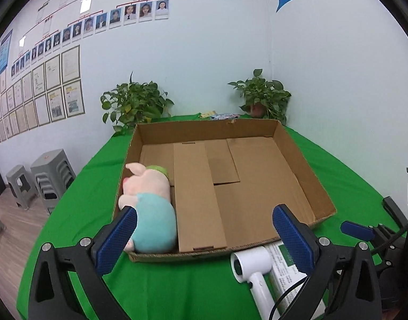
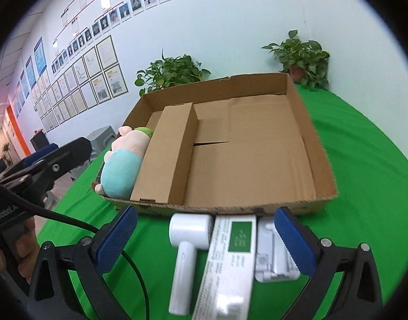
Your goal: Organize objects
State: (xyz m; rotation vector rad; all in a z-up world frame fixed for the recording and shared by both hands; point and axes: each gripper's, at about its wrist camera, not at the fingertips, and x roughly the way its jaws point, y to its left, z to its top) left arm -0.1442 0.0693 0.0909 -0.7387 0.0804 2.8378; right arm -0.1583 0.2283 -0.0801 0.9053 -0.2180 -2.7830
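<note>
Left gripper (image 1: 204,229) hanging wide open, gripping nothing. Plush pig (image 1: 148,205) lying in left end of cardboard tray (image 1: 297,160), long brown box (image 1: 196,194) sitting just beside it. Right gripper (image 2: 205,233) also gaping, empty, hovering over white hair dryer (image 2: 186,253), toothpaste-style carton (image 2: 230,261), white stand (image 2: 270,256) on green cloth (image 2: 364,160).

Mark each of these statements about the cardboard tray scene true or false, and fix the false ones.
1. The pink plush pig in a teal shirt lies inside the shallow brown cardboard tray. True.
2. The white hair dryer lies inside the tray. False: it lies on the green tablecloth, in front of the tray.
3. The right gripper is clamped on the long white box with a green label. False: its jaws are open, holding nothing.
4. The left gripper is open. True.
5. A long closed brown cardboard box lies beside the pig. True.
</note>
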